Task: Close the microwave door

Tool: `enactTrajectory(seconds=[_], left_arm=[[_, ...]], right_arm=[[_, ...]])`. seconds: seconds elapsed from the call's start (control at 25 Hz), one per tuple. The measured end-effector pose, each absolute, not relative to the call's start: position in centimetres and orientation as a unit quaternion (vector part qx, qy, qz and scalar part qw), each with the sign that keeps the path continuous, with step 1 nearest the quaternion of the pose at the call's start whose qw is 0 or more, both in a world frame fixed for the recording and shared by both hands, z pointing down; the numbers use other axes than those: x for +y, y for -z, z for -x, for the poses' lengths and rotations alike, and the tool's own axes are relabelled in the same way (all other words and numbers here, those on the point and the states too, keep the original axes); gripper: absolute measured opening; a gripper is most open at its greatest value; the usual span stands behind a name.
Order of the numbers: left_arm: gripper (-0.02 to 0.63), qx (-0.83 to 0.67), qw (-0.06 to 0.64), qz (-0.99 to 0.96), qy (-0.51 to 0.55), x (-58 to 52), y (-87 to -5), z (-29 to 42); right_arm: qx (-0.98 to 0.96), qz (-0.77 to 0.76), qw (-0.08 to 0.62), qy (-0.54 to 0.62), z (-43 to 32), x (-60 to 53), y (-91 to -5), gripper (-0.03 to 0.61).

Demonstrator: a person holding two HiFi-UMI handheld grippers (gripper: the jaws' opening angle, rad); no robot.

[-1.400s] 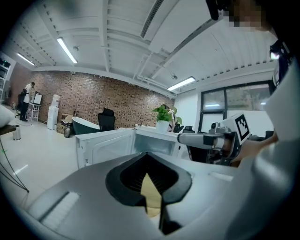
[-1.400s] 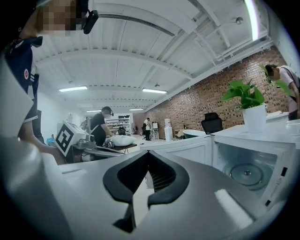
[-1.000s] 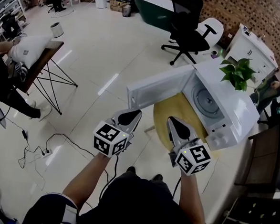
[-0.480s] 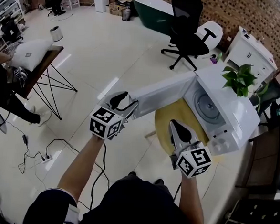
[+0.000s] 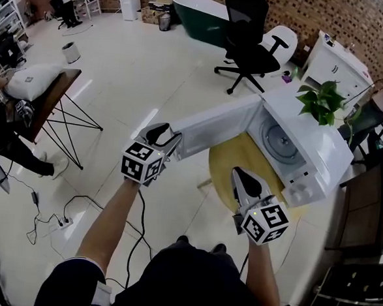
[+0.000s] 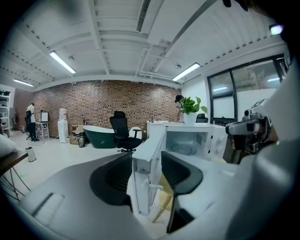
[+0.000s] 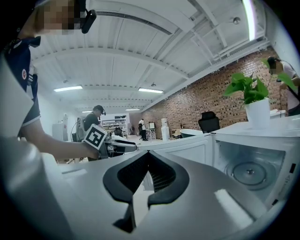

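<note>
A white microwave [image 5: 309, 151] stands on a round yellow table [image 5: 233, 165] with its door [image 5: 213, 128] swung wide open to the left. My left gripper [image 5: 163, 135] is at the door's free end. In the left gripper view the door's edge [image 6: 143, 180] stands between the jaws of my left gripper [image 6: 146, 157]; they are closing, with a gap still on the right side. My right gripper [image 5: 242, 179] hovers over the table in front of the microwave, shut and empty. The right gripper view shows its closed tips [image 7: 147, 154], the door [image 7: 183, 152] and the cavity [image 7: 253, 171].
A potted plant [image 5: 323, 99] sits on top of the microwave. A black office chair [image 5: 248, 42] and a green bathtub [image 5: 195, 12] stand behind. A folding table [image 5: 55, 97] is at the left, and cables with a power strip [image 5: 63, 205] lie on the floor.
My left gripper has swung out to the left to the free end of the door, and its jaws have opened around that edge. The right gripper has stayed put.
</note>
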State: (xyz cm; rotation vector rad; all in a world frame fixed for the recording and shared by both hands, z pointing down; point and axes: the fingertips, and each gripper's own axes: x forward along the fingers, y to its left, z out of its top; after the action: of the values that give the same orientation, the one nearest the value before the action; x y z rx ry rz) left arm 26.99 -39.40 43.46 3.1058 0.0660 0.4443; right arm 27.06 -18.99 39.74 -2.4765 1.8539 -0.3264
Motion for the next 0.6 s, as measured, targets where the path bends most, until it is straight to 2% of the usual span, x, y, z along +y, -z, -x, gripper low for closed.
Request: enactTrajectory(seconds=[0.4,0.48,0.6], left_arm=[[0.207,0.016,-0.009,-0.987,-0.159,-39.3,-44.1,-27.6],[0.173,0.013,-0.011,-0.987,-0.16,-39.1,-44.2,-27.6],[0.169,0.019,-0.012,-0.987,-0.159,-38.5,-44.3,-27.3]], right_arm=[[0.591,0.799,0.017,0.108,-26.8,-17.7,-39.8,0.002],[0.592,0.799,0.018,0.107,-26.8,-17.6,-39.8,0.002],[0.591,0.8,0.018,0.107,-26.8,-17.2,-40.0,0.002]])
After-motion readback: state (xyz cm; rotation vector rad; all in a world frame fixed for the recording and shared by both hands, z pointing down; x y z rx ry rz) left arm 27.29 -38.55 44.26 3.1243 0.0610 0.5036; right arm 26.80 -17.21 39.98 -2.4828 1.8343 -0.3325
